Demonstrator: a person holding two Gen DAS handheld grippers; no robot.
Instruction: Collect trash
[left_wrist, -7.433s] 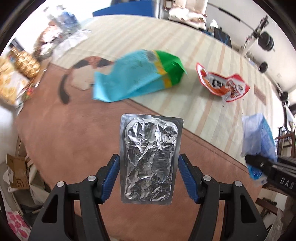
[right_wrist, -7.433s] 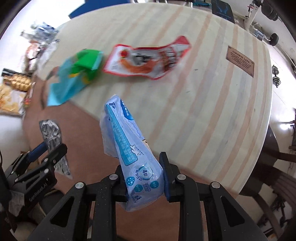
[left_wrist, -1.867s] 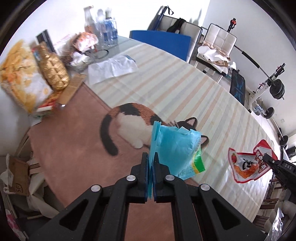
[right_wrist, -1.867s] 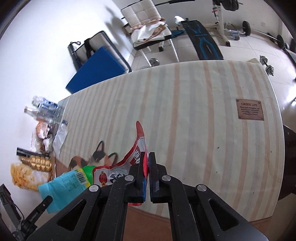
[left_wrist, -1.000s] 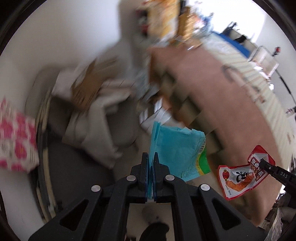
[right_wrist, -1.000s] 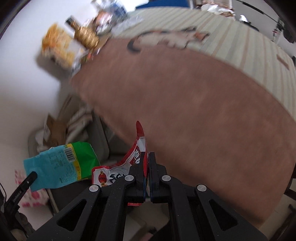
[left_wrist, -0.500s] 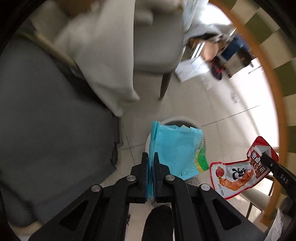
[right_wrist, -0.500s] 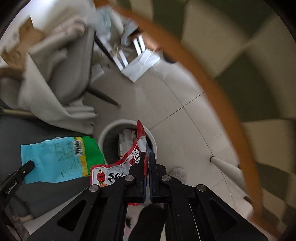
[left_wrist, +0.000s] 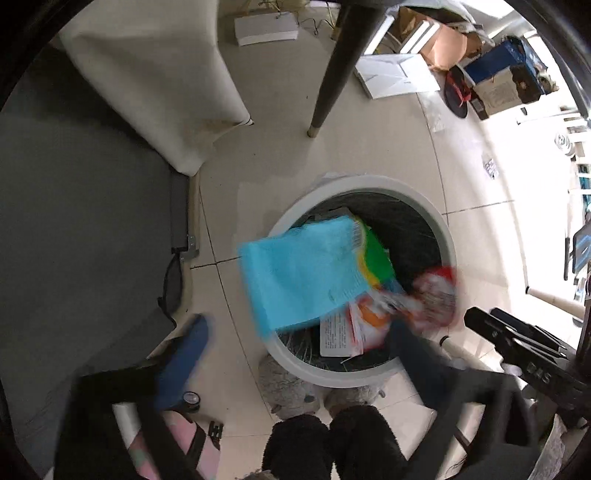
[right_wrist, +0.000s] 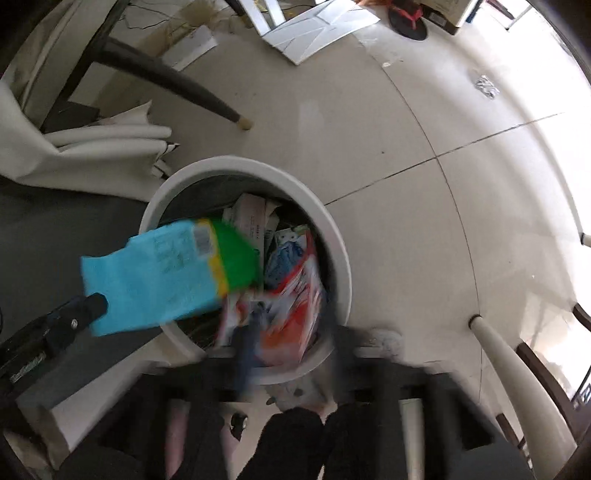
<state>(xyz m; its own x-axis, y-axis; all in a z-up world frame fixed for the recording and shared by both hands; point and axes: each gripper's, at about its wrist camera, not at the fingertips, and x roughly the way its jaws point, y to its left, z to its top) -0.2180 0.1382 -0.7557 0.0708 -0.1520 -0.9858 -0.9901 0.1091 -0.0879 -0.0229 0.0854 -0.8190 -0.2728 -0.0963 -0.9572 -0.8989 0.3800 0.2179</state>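
Note:
A round white trash bin (left_wrist: 439, 229) (right_wrist: 332, 221) stands on the tiled floor below both grippers, with paper and wrappers inside. The blue and green snack bag (left_wrist: 306, 273) (right_wrist: 166, 273) hangs blurred over the bin's left rim, free of my left gripper (left_wrist: 299, 328), whose jaws are opening wide apart. The red and white wrapper (left_wrist: 432, 295) (right_wrist: 291, 306) drops, blurred, into the bin between the spreading fingers of my right gripper (right_wrist: 291, 343); its jaws are opening too and no pad presses on it.
A dark chair leg (left_wrist: 332, 74) and a hanging white cloth (left_wrist: 155, 74) stand behind the bin. Boxes and papers (left_wrist: 399, 74) lie on the floor beyond. A white table leg (right_wrist: 498, 350) is at the right. The person's dark furry slippers (left_wrist: 332, 443) are at the bottom.
Both grippers dropped closer to the bin and opened. The blue-green bag and the red wrapper left the pads and are falling toward the bin.

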